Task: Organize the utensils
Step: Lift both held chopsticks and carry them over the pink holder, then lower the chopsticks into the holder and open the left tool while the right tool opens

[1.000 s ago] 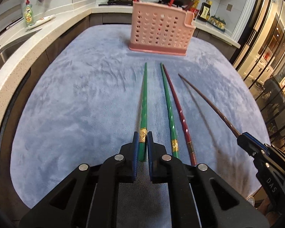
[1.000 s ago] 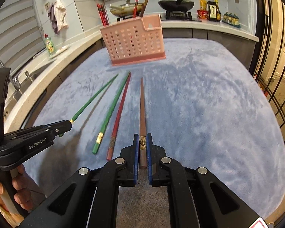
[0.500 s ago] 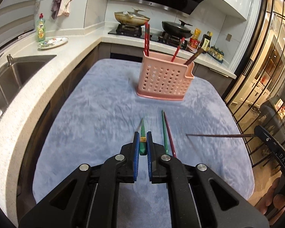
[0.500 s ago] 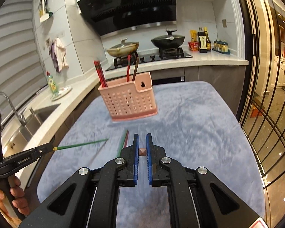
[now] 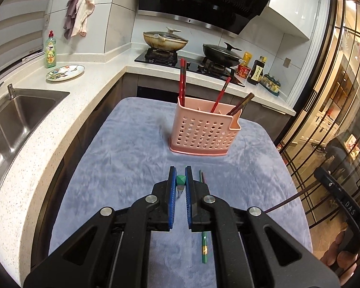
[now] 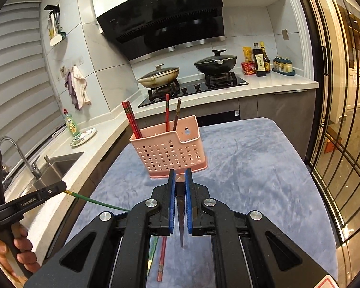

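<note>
Table: cloth-covered top [image 5: 122,158], blue-grey and plush, carrying the whole job; kitchen counter and sink run along its left side
Caddy: pink perforated holder [image 5: 204,132] standing upright at the far middle of the cloth, already stocked with two red chopsticks [image 5: 182,79] at its left end, one more red one near the middle and a brown one [image 5: 242,102] leaning at the right
Left gripper: left gripper [image 5: 180,180] pinched shut on a green chopstick [image 5: 180,180]; from its own camera only the square butt end shows between the blue pads, while the right view shows the shaft [image 6: 96,202] sticking out in the air, clear of the cloth
Right gripper: right gripper [image 6: 180,182] clamped on a brown chopstick [image 6: 180,216], its thin tip hanging down toward the cloth; both it and the other gripper are short of the caddy
Loose pieces: a second green chopstick [image 5: 204,249] and a red chopstick [image 6: 162,259] lie side by side on the cloth, close to the grippers
Progress: roughly half done by my reading; four sticks housed, two lifted and awaiting the drop, two not yet picked up
Next: each held stick likely needs tipping upright over a slot
</note>
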`<action>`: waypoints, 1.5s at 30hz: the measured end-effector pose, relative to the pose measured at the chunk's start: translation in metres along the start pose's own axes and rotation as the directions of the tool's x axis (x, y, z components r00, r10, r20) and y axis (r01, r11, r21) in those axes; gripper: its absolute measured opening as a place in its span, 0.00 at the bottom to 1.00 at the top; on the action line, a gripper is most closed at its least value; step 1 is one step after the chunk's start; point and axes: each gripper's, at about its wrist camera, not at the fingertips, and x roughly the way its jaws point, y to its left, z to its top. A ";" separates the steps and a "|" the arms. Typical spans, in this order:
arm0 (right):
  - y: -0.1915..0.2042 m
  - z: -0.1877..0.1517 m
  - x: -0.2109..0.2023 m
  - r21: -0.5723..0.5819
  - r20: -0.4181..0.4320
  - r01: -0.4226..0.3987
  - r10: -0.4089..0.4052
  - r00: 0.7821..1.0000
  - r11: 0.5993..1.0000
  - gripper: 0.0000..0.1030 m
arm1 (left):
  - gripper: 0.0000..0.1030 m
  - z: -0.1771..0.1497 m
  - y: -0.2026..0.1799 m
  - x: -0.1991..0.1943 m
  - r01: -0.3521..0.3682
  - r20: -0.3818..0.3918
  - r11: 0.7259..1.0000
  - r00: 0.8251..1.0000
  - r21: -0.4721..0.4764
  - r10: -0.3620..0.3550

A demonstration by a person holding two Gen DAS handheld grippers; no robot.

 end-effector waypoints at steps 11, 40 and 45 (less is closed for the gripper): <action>0.005 0.041 0.003 0.005 0.057 -0.045 0.045 0.997 0.999 0.07 | 0.07 0.049 -0.012 -0.004 0.025 0.068 1.000 0.997 0.014 -0.026; 0.018 0.193 0.157 0.030 0.138 -0.045 0.040 0.990 0.999 0.07 | 0.07 0.197 -0.020 0.088 -0.025 0.282 1.000 0.959 0.012 0.021; 0.015 0.174 0.179 0.018 0.087 -0.031 0.030 0.996 0.999 0.07 | 0.07 0.182 -0.011 0.111 -0.029 0.232 1.000 0.972 0.005 0.027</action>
